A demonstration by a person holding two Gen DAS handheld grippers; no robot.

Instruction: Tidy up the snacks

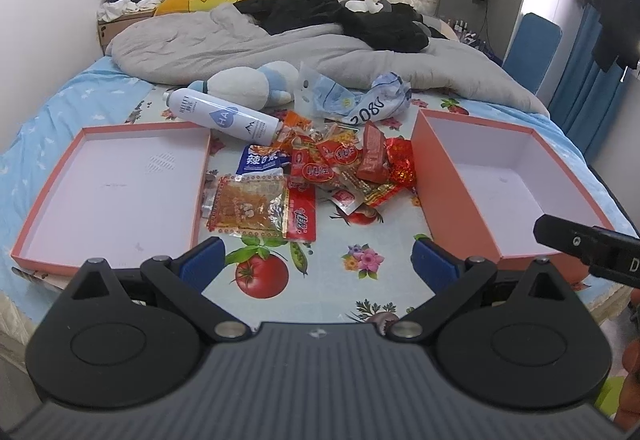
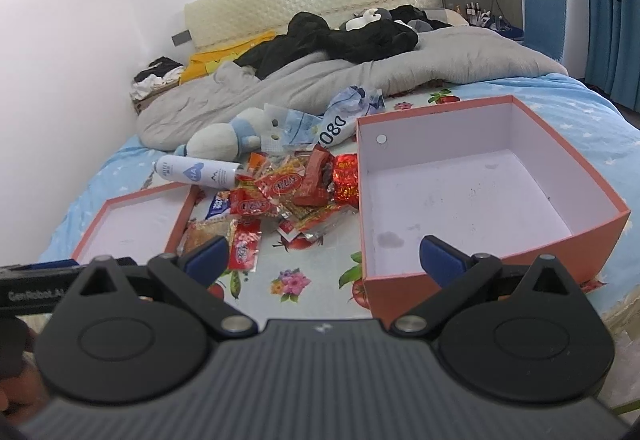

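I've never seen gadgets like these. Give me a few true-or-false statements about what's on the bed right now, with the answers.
1. Both orange boxes hold snacks. False: the deep box and the shallow lid hold none.
2. The snack pile lies between the box and the lid. True.
3. The white bottle stands upright. False: it lies on its side.
4. The left gripper is open and holds nothing. True.
5. The right gripper clamps a packet. False: it is open, holding nothing.

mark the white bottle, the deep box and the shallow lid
white bottle [image 1: 224, 115], left wrist view, middle of its body.
deep box [image 2: 472, 191], right wrist view, bare inside floor.
shallow lid [image 1: 112, 183], left wrist view, bare inside floor.
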